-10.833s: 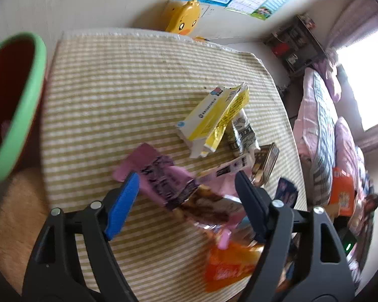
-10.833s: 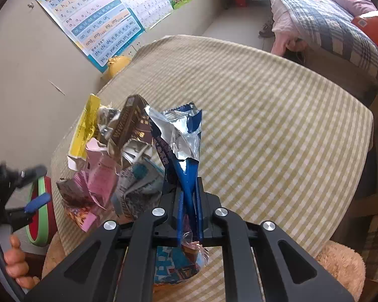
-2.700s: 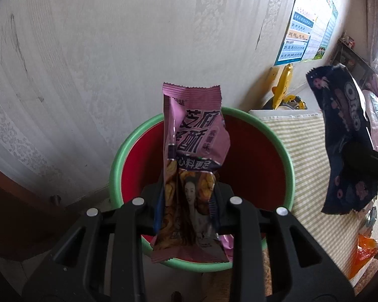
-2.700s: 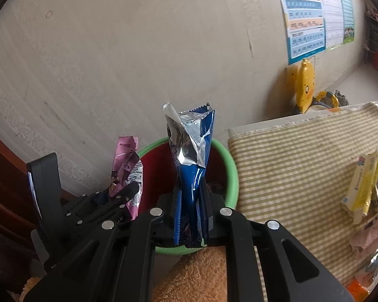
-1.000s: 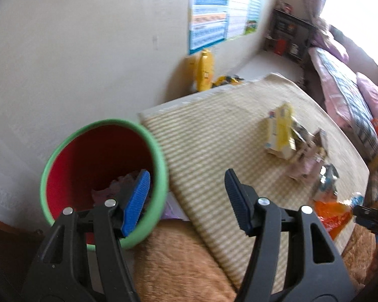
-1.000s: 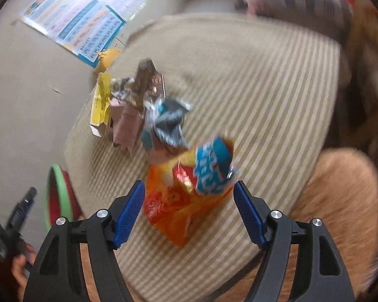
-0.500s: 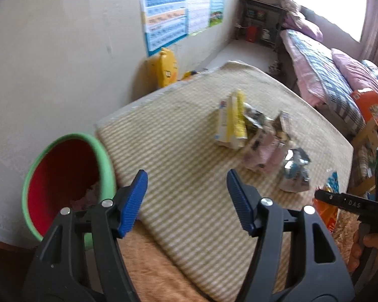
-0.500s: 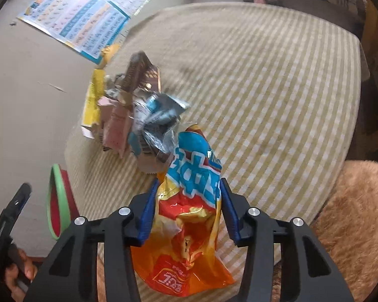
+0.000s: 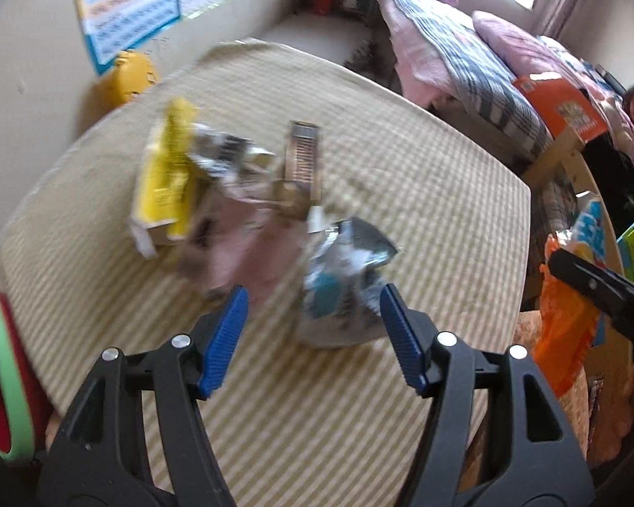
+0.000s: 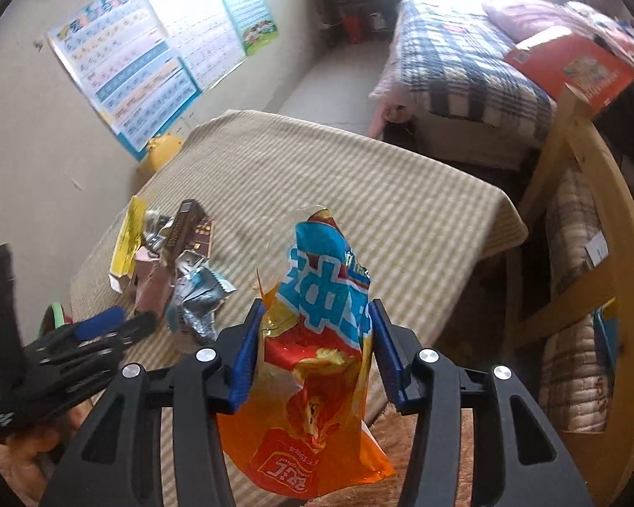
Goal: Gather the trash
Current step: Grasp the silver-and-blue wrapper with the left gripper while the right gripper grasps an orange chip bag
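My right gripper (image 10: 315,350) is shut on an orange and blue chip bag (image 10: 317,350) and holds it above the table's near edge; the bag also shows in the left wrist view (image 9: 570,295). My left gripper (image 9: 312,329) is open and empty, just above a crumpled silver and blue wrapper (image 9: 342,283). A pile of trash lies on the striped table (image 9: 401,194): a yellow box (image 9: 165,181), a pink wrapper (image 9: 249,249) and a brown wrapper (image 9: 302,160). The red bin with a green rim (image 9: 4,363) stands at the far left.
A bed with a plaid blanket (image 10: 465,59) and an orange box (image 10: 570,67) lie beyond the table. A wooden chair frame (image 10: 579,219) stands at the right. A yellow duck toy (image 9: 127,72) sits by the wall under posters (image 10: 148,63).
My right gripper has lifted the chip bag off the table. My left gripper has swung from the bin toward the trash pile and now sits over the silver wrapper.
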The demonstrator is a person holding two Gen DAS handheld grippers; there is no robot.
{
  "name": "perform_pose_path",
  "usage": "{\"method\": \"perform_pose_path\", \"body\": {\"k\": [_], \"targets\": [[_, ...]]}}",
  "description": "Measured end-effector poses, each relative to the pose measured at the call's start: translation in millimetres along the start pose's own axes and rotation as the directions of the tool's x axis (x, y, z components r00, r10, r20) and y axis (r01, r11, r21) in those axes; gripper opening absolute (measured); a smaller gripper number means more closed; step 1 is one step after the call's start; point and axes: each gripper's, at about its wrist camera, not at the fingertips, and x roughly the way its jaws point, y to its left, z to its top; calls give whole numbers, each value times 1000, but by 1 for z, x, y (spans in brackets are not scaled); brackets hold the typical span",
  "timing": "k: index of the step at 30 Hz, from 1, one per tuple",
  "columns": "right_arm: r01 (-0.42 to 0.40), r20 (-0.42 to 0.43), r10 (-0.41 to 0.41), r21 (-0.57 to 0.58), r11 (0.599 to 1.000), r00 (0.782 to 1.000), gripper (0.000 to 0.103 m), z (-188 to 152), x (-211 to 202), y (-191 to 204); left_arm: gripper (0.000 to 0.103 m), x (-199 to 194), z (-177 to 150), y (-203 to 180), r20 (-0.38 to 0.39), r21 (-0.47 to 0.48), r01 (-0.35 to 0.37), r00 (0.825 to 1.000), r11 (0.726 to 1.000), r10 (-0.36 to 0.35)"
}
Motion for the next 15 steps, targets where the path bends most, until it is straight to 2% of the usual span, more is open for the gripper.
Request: {"method": "perform_pose_path", "body": {"k": [6,8,11,15], "targets": [[-20,-23,21,10,1000,1000,47,-2,6,-5,62,42,3,-19,-96,30,-17,995,999,20],[-23,-31,23,-1,1000,999,48,-3,8,-3,48,53,0,-18,-136,25,-11,991,1000,14],[-30,-52,29,-24,999,998,48,-4,15,1,37,46,-2,-17,-129,16,3,992,1000,0],[-53,-86,48,-56,997,995,49,-3,28,11,32,20,-6,-11,-80,23,-3,997,1000,5]]}}
